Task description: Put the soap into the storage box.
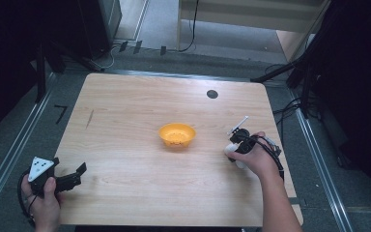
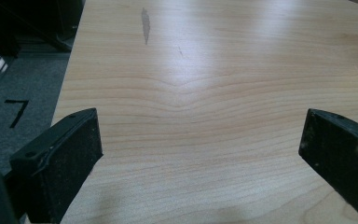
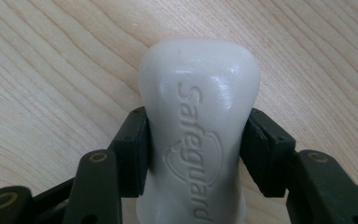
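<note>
A white soap bar with raised lettering lies on the wooden table, right of an orange bowl. My right gripper is shut on it, one black pad pressing each side of its waist. In the high view the right gripper points down at the table with the soap bar showing white under the hand. My left gripper rests at the table's near left edge. Its jaws stand wide open over bare wood, with nothing between them, in the left gripper view.
A dark round spot sits near the table's far edge and a grey streak on its left side. Black stands and cables flank the table. Black tape shaped like a seven marks the floor on the left.
</note>
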`<state>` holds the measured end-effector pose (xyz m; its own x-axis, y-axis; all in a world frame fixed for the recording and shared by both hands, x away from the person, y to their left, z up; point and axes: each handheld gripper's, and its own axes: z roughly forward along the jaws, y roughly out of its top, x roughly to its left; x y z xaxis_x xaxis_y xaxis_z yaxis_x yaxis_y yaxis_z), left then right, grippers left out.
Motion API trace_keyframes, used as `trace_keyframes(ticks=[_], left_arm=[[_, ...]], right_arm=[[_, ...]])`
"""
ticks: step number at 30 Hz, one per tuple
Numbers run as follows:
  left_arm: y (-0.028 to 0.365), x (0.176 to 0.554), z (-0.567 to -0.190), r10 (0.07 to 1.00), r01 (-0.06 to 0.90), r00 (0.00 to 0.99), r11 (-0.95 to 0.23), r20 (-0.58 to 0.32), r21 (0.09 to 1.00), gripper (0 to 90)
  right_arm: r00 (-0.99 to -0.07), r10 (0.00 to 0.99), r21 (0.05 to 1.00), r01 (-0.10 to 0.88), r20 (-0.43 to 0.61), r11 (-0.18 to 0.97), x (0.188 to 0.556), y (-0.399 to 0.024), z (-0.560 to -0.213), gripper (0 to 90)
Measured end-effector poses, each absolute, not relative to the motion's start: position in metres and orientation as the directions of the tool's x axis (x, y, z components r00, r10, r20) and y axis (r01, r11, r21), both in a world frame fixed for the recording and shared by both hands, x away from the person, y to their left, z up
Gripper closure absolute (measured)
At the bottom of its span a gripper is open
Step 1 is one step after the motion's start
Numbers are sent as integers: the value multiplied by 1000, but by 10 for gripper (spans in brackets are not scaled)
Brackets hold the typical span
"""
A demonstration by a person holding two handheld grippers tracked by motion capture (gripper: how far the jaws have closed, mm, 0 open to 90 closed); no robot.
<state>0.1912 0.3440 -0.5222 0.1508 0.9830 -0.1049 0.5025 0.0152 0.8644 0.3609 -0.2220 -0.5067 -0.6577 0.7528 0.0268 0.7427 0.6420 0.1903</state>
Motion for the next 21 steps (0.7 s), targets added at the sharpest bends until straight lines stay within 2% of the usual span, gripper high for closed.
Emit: trace_keyframes(ticks=[21], left_arm=[[344,191,-522,983,500,152,10,-99,866,0]], right_arm=[[-655,755,206,743,27,637,362,-223,-507,506]])
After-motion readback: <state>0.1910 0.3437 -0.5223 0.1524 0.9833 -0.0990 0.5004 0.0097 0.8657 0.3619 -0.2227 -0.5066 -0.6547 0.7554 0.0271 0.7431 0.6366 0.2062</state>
